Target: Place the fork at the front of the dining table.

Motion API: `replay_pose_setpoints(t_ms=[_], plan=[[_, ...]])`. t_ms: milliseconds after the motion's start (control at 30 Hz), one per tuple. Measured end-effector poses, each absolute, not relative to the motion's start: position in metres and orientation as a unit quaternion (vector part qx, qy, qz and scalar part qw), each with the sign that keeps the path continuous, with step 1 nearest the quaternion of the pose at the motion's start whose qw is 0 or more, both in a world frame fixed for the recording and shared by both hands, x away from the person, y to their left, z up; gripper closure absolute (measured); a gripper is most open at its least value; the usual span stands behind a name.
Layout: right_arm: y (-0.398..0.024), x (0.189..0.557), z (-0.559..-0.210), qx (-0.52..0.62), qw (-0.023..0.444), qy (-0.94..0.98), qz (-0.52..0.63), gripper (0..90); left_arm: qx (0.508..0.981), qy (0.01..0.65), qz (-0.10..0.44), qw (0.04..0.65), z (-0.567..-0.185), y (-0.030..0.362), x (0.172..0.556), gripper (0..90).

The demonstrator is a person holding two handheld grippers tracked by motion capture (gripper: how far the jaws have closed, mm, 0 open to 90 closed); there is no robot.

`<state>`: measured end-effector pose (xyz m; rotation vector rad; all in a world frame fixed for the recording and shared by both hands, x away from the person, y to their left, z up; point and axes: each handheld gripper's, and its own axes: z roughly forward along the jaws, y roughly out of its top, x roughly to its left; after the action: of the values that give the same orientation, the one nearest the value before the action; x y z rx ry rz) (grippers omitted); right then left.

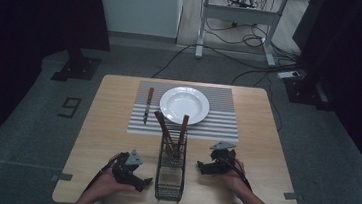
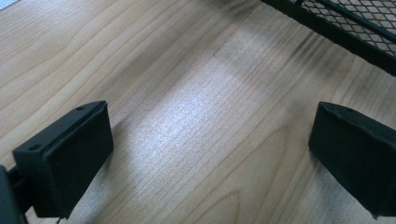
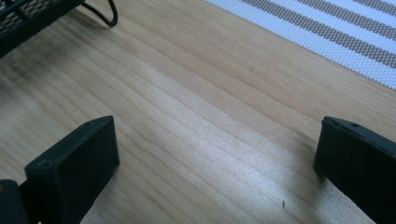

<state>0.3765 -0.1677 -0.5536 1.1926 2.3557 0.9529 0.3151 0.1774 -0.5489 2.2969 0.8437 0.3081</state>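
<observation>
- black mesh caddy stands on the bench between both grippers, two wooden-handled utensils upright in it.
- left gripper and right gripper: jaws spread wide, holding nothing.
- utensils likely light, stiff; handles smooth, so pinch mid-handle above the rim.

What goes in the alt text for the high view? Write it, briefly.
Two open hand-held grippers, left and right, rest on a wooden table either side of a black mesh caddy holding brown-handled utensils. Beyond, a white plate and a knife lie on a striped placemat.
</observation>
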Motion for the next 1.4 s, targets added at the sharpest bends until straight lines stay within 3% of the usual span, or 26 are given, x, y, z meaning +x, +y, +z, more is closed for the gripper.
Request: replay_pose_setpoints(t_ms=[200, 533, 1400], plan=[[-0.168, 0.376, -0.551, 0.418, 0.159, 0.833, 0.326, 0.6, 0.879, 0.321, 0.118, 0.332, -0.549, 0.177, 0.315, 0.0], [-0.178, 0.380, -0.542, 0.449, 0.121, 0.823, 0.326, 9.0, 0.880, 0.320, 0.117, 0.332, -0.549, 0.177, 0.316, 0.0], [-0.190, 0.372, -0.512, 0.456, 0.159, 0.785, 0.389, 12.9, 0.880, 0.319, 0.116, 0.331, -0.549, 0.176, 0.316, 0.0]])
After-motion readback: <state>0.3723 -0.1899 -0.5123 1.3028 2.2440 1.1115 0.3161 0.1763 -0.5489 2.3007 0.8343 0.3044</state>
